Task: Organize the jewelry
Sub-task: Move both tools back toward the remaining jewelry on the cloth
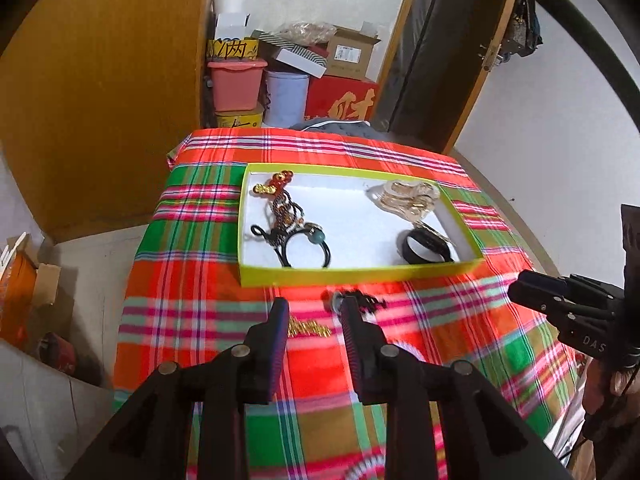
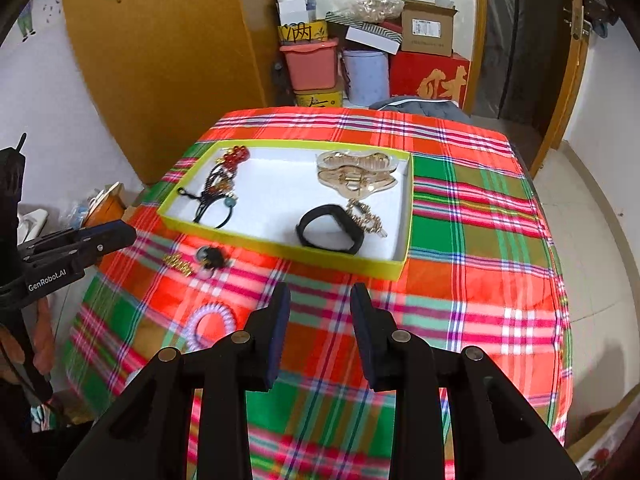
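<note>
So we hold both tongs (image 1: 312, 308) (image 2: 320, 294) spread and empty, several pieces already in the tray (image 2: 288, 255), three left on the tabletop (image 2: 480, 240).

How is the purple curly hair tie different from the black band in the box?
The purple spiral hair tie lies on the checked cloth, outside the box; the black band rests inside it. The tie is pale and coiled, while the band is dark, smooth and wide. Both are rings.
</note>
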